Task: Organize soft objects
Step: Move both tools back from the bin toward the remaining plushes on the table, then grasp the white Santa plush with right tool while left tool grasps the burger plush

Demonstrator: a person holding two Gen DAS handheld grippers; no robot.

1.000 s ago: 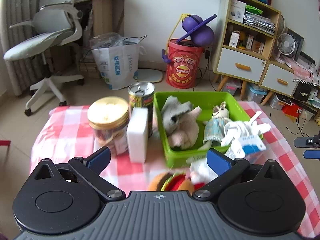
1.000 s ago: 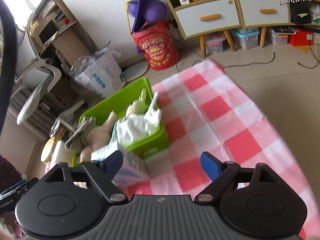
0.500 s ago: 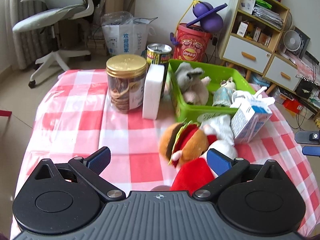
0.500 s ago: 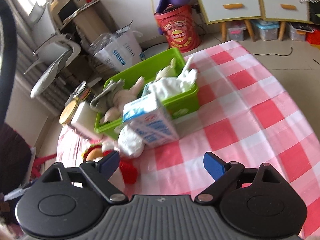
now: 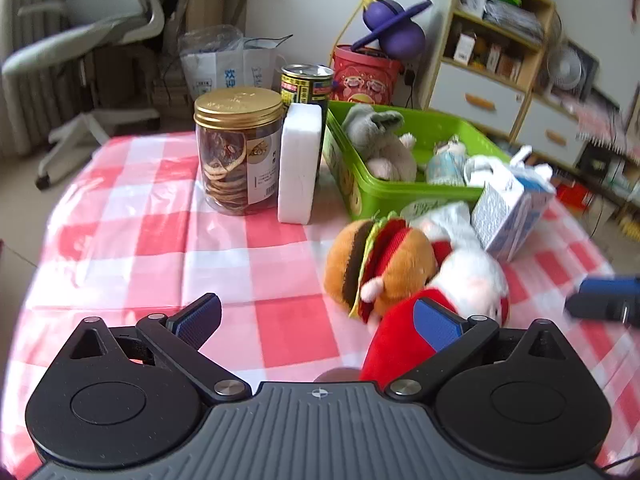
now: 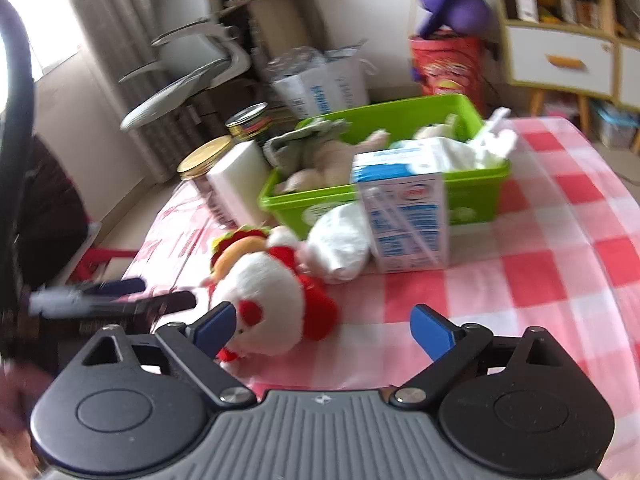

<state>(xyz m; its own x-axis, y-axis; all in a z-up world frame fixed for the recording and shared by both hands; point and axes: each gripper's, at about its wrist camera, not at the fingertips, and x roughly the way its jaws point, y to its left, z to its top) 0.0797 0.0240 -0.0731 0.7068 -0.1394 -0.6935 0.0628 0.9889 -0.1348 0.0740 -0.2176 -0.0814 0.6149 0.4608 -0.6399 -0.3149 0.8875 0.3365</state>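
Both tools are held spread and empty: the left tool [image 5: 316, 316] above bare checked counter [image 5: 132, 240], the right tool [image 6: 324, 326] just short of the red-and-white plush [image 6: 272, 300], which lies on the counter touching the burger plush [image 5: 376, 264], in front of the green bin [image 5: 400, 196]. The white body is best straddled squarely, clear of the milk carton [image 6: 404, 224], before closing. The jar [image 5: 238, 148] label and white block [image 5: 298, 168] face are shown only by the left view; the carton's printed front only by the right.
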